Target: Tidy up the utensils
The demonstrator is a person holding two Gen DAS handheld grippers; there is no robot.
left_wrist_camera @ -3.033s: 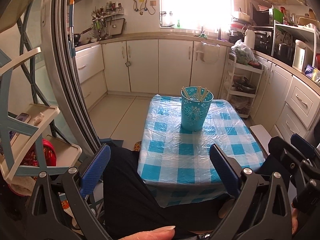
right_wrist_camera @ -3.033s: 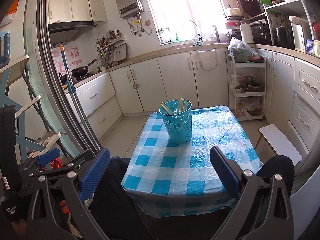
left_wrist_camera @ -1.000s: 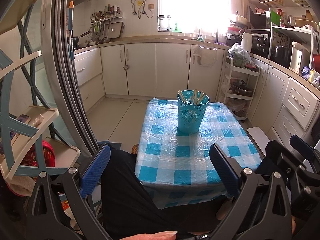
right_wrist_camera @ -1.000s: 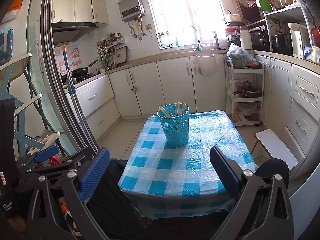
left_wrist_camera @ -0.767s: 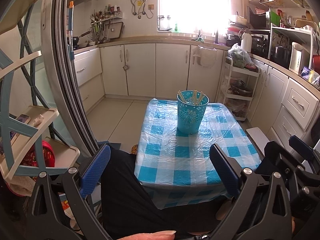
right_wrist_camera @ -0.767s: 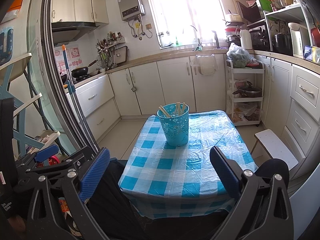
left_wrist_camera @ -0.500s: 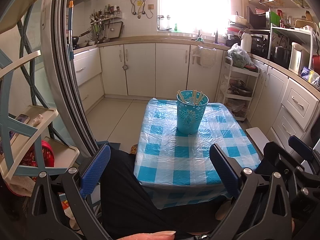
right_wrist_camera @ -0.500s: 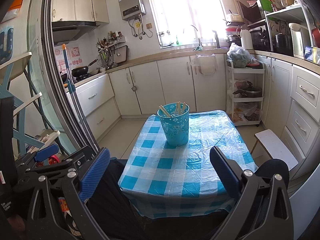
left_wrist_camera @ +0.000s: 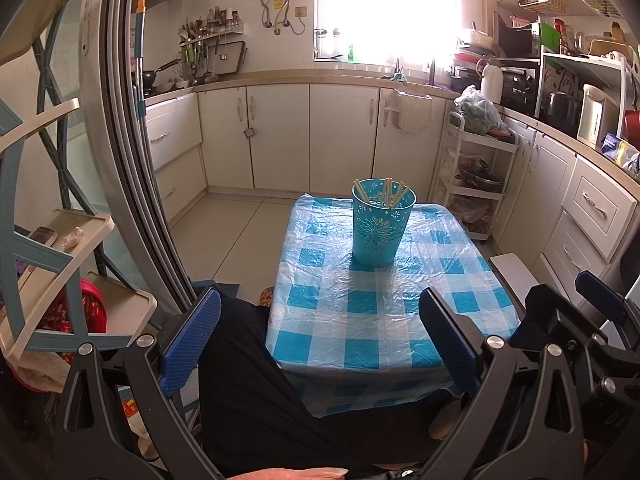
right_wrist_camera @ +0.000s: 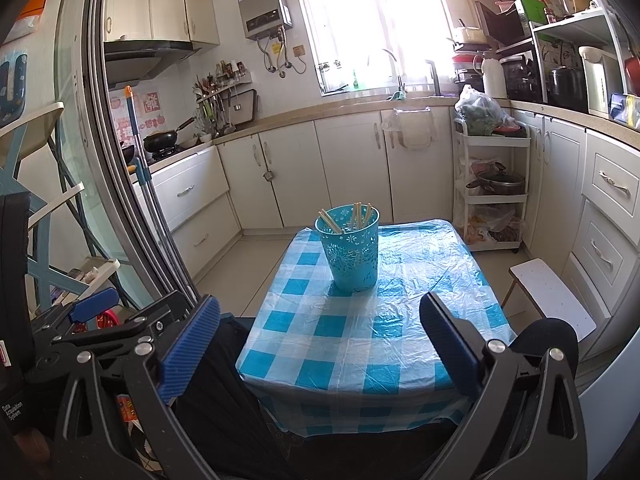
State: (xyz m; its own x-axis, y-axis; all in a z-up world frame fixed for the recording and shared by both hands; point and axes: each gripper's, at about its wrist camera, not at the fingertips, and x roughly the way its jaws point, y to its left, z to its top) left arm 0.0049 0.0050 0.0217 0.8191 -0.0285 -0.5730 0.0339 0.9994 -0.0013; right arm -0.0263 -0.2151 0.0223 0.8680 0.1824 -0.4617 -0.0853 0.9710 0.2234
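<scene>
While both tools hang back at the near edge of the desk (left_wrist_camera: 372, 332), the turquoise perforated cup (left_wrist_camera: 382, 226) stands upright toward the far middle of the checked cloth, well apart from either one. Several pale chopsticks (left_wrist_camera: 394, 196) stand inside it, their long axes close to vertical and leaning against the rim, tips showing above the lip; the exact count cannot be told. No loose utensil is visible on the cloth. The left hand-held gripper (left_wrist_camera: 320, 336) has its jaws spread wide and holds nothing; from it the cup lies straight ahead and slightly right of centre. The right hand-held gripper (right_wrist_camera: 320, 332) is likewise wide and empty; from it the cup (right_wrist_camera: 349, 252) lies ahead and only a little right of the midline, with the chopsticks (right_wrist_camera: 356, 214) fanned toward its left and far rim. Judgement: neither side is clearly nearer, though the cup looks a shade larger in the right view, so that side may have the shorter reach. Judgement: with every visible stick already in the cup, the sorting appears finished or nearly so; any further grasp would need a forward reach over the cloth and a descent along the sticks' upright axis.
</scene>
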